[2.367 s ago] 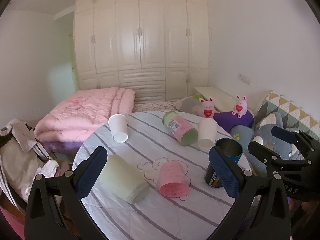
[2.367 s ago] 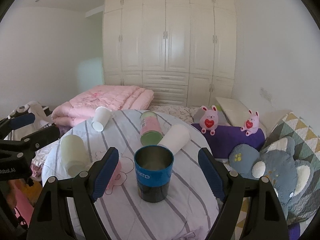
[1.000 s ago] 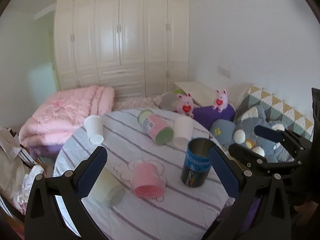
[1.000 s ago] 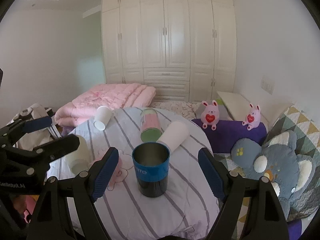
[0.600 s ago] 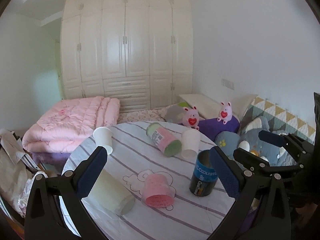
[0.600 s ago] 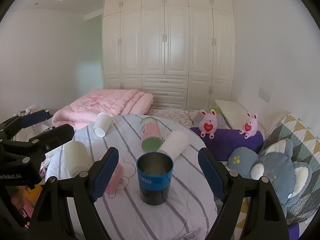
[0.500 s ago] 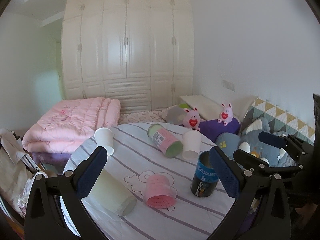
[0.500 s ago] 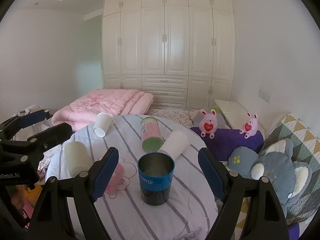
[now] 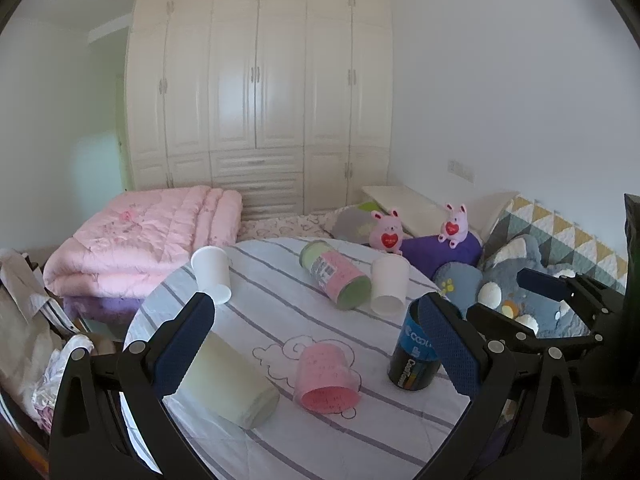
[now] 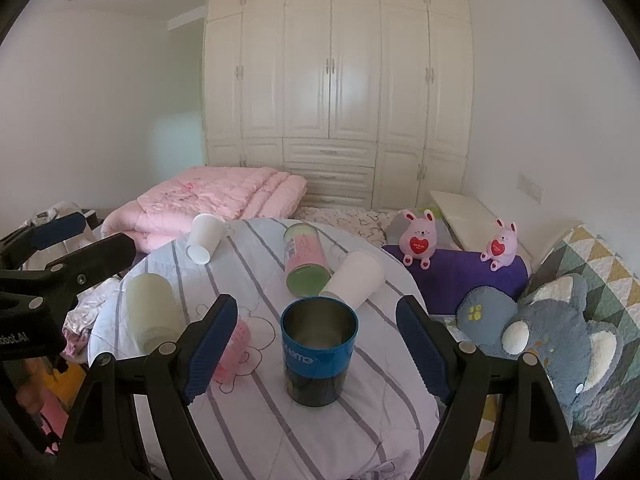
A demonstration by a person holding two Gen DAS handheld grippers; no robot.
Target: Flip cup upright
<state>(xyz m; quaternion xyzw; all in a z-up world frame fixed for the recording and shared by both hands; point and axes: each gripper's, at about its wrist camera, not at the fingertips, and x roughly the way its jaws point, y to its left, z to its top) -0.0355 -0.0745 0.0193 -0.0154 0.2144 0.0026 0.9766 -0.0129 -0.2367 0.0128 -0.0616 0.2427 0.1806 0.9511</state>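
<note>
Standing on its base near the table's (image 10: 248,440) close right edge, the blue metal cup (image 10: 319,354) already has its mouth up, so whatever is left of the job looks to lie with the cups on their sides. The right gripper (image 10: 316,344) hovers above and behind it with jaws spread wide and nothing between them, the cup framed in the gap but untouched. The left gripper (image 9: 316,340) is just as wide and just as empty, and this is the one that seems to matter: straight ahead of it, a little below the line between its fingers, the pink cup (image 9: 326,380) lies tipped over on the cloud drawing, mouth turned toward the camera and base pointing away toward the middle of the table. Its long axis therefore runs roughly along the gripper's line of reach, not across it, so I'd judge the fingers could close on its two flanks without turning the wrist much. The pale green cup (image 9: 228,380) lies on its side just beside the left finger, angled mouth-forward and to the right, nearer still but off to that edge. From the right gripper both are partly hidden behind its own left finger, so the left hand looks the better placed. Farther back lie the pink-and-green can (image 9: 336,276) and two white cups (image 9: 211,274), all on their sides.
</note>
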